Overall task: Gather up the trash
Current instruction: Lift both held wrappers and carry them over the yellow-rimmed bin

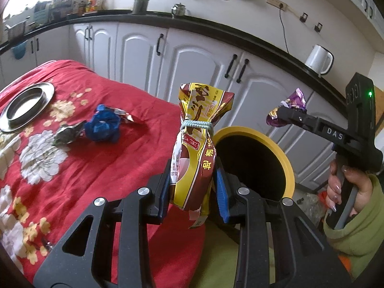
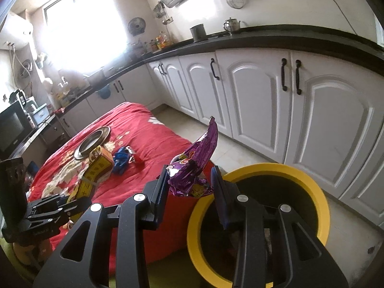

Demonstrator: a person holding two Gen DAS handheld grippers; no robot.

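At the bottom centre of the left wrist view, the left gripper (image 1: pixel 192 187) pinches a yellow snack bag (image 1: pixel 196 144) whose lower end hangs cut off behind the fingers. The right gripper (image 2: pixel 189 187) clamps a crumpled purple wrapper (image 2: pixel 194 168) over the yellow bin (image 2: pixel 309 187), its inside too dark to read. A blue wrapper (image 1: pixel 103 124) lies farther off on the red tabletop (image 1: pixel 115 163).
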